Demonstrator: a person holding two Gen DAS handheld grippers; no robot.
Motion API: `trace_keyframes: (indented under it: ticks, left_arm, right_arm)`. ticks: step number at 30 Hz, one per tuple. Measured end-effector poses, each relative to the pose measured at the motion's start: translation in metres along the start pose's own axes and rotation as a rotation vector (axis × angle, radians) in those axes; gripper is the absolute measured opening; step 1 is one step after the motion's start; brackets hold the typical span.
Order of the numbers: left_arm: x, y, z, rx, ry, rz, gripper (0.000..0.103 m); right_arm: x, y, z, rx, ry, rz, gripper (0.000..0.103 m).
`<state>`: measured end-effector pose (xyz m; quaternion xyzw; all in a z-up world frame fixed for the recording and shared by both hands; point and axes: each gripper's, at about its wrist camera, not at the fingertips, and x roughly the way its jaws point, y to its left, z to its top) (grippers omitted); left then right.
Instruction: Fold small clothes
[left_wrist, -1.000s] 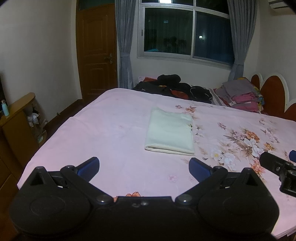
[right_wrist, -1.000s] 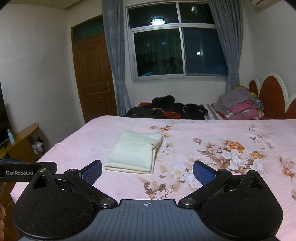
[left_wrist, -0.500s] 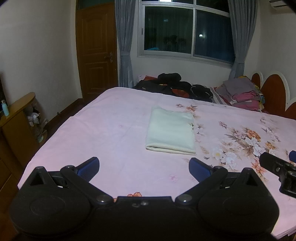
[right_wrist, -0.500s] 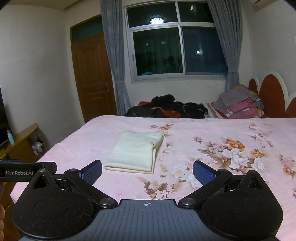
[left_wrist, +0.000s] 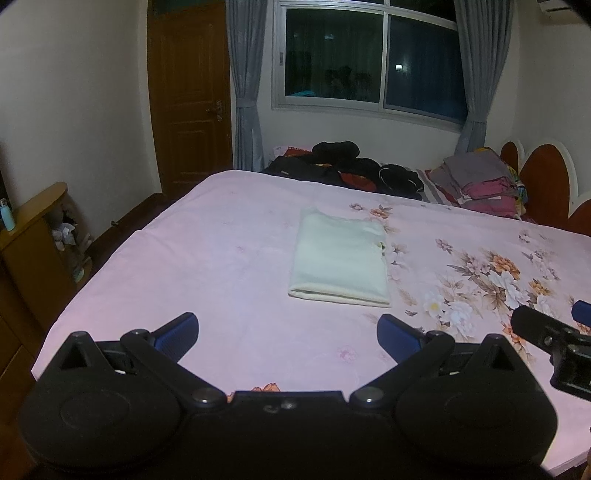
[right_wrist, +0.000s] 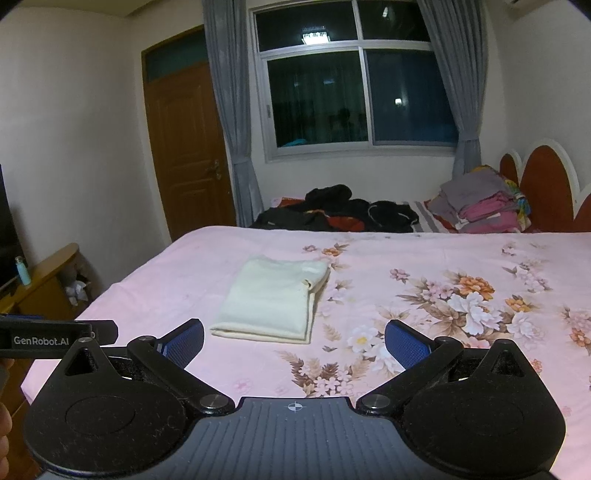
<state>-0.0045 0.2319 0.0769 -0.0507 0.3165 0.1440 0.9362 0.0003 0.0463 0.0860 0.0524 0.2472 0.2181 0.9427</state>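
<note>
Left gripper (left_wrist: 287, 332), seen from its own wrist camera: blue-padded fingers (left_wrist: 177, 330) spread wide, holding nothing, poised above the near edge of the pink floral bedsheet (left_wrist: 221, 258). Right gripper (right_wrist: 294, 338), seen from its own camera: fingers likewise spread and empty. A cream garment (left_wrist: 341, 264), folded into a flat rectangle, lies on the sheet ahead of both grippers, well apart from either, left of the printed flowers; in the right wrist view (right_wrist: 275, 299) its layered edges face right. Beyond the sheet's far edge: a heap of dark clothes (right_wrist: 340, 212) below the window (right_wrist: 360, 98), and a stack of folded grey and pink clothes (right_wrist: 480, 201) beside the red headboard (right_wrist: 546, 177). At left, a wooden door (left_wrist: 190, 96).
</note>
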Motion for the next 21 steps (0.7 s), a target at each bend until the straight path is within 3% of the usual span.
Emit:
trace_keyframes:
  ticks: [11,17,21]
  left_arm:
    - [0.017,-0.003,0.006,0.008,0.023,-0.013,0.103]
    - [0.042,-0.007,0.015,0.006,0.037,-0.023,0.098]
    - [0.068,-0.007,0.026,0.007,0.054,-0.019,0.103]
  right_arm:
    - [0.016,-0.010,0.001,0.011,0.021,0.005,0.103]
    - [0.033,-0.022,0.002,0.027,0.041,-0.007,0.103]
    - [0.050,-0.035,0.001,0.050,0.065,-0.035,0.103]
